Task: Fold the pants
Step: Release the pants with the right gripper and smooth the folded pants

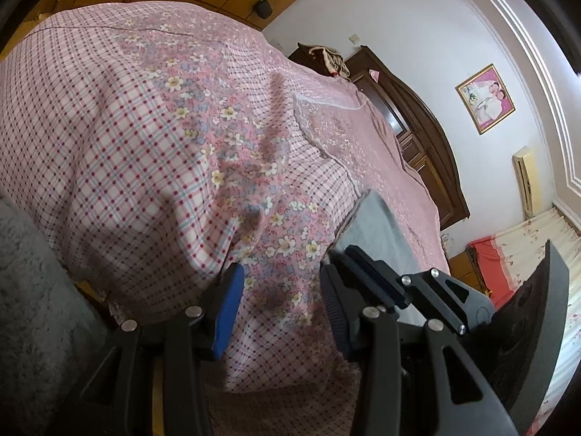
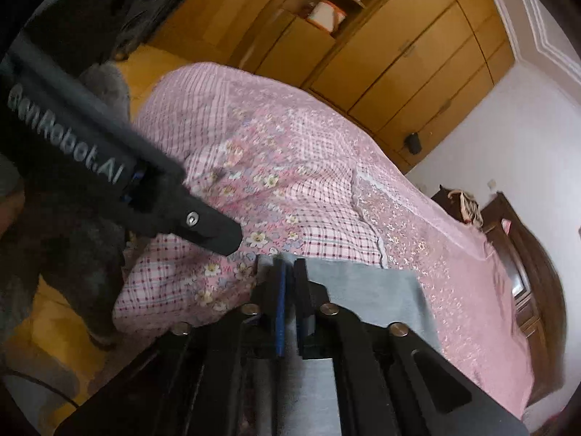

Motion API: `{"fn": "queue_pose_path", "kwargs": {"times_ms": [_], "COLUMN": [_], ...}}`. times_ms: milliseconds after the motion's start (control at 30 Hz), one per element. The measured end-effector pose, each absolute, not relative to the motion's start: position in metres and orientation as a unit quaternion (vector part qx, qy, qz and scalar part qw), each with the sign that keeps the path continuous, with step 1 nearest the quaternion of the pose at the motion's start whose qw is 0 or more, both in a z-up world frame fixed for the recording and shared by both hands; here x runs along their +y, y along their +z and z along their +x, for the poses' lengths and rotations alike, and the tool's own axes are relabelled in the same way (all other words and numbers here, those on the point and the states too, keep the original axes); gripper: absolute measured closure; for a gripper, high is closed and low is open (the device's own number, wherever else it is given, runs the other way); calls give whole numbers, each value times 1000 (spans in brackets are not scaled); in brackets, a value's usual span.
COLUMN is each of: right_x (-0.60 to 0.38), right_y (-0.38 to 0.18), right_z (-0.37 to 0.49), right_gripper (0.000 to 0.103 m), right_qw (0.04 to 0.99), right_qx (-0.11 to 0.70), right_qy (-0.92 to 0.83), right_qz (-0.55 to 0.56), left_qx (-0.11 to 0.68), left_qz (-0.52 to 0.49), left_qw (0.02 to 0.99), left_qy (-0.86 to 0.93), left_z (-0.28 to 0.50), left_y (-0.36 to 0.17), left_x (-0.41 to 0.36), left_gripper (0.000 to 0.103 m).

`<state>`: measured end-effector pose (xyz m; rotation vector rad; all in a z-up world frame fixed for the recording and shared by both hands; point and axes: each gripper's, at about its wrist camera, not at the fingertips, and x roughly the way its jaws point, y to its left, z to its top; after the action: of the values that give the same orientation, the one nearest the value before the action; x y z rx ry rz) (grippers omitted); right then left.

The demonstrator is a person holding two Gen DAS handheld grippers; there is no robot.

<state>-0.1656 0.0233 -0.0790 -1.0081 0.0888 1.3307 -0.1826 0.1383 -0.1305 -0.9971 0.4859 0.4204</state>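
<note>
The right gripper (image 2: 288, 305) is pressed together, pinching an edge of the grey pants (image 2: 366, 290), which lie flat on the bed (image 2: 454, 261) over the pink floral cover. The left gripper (image 1: 279, 301) is spread and holds nothing, just beside the pants (image 1: 377, 229). The visible cloth has straight edges, suggesting a fold under way; how many folds remain cannot be told.
</note>
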Motion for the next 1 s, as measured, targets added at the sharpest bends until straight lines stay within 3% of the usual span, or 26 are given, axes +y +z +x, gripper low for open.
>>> {"fn": "queue_pose_path", "kwargs": {"times_ms": [800, 867, 1000], "right_x": [29, 26, -14], "right_y": [-80, -71, -32], "right_z": [-178, -176, -136], "right_gripper": [100, 100, 99], "right_qw": [661, 681, 721], "right_qx": [47, 65, 210], "right_qy": [600, 601, 628], "right_qz": [-447, -413, -206], "left_qx": [231, 226, 200], "left_qz": [-479, -480, -490], "left_qw": [825, 826, 839], "left_qy": [192, 189, 126], "left_z": [-186, -188, -187], "left_y": [-138, -135, -115], "left_x": [142, 141, 142], "left_gripper": [58, 58, 58]}}
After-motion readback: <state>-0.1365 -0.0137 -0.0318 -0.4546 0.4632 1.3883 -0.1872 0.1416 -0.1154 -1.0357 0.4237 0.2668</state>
